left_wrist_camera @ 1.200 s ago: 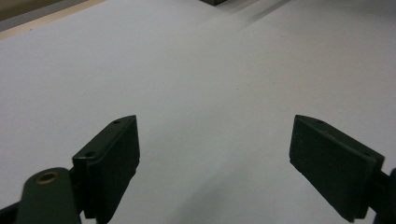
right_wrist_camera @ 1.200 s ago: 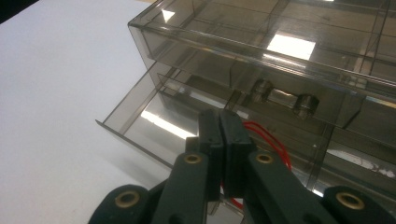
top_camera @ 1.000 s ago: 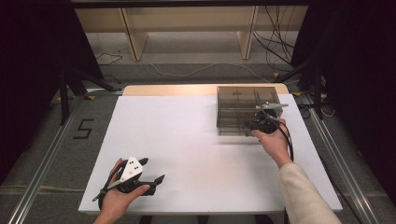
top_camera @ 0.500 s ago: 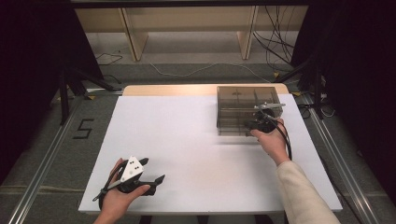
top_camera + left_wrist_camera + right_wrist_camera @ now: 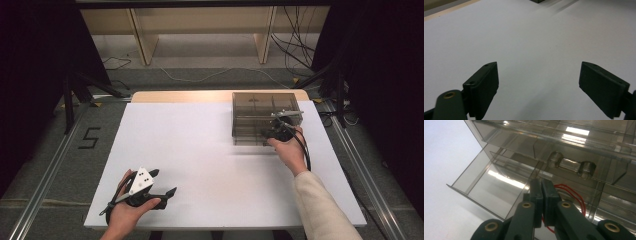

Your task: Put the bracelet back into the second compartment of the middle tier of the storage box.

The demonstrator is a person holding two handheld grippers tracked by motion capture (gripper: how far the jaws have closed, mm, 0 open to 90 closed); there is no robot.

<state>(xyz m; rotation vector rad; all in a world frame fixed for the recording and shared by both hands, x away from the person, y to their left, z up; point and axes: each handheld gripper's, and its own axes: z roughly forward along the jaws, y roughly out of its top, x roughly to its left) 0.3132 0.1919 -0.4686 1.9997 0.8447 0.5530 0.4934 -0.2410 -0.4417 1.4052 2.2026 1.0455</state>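
in the high view the right gripper (image 5: 276, 131) is working at the front of a smoky clear drawer box (image 5: 260, 107) sitting upper right on the white table (image 5: 200, 150), while the left gripper (image 5: 150, 190) is idling at the lower left – likely kept out of the way. in the left gripper view its jaws are standing wide apart over bare table, holding nothing. in the right gripper view the jaws are pressing together at lower centre, seemingly pinching the drawer (image 5: 499, 182) front edge – probably to slide it; red wire (image 5: 574, 192) is lying inside.
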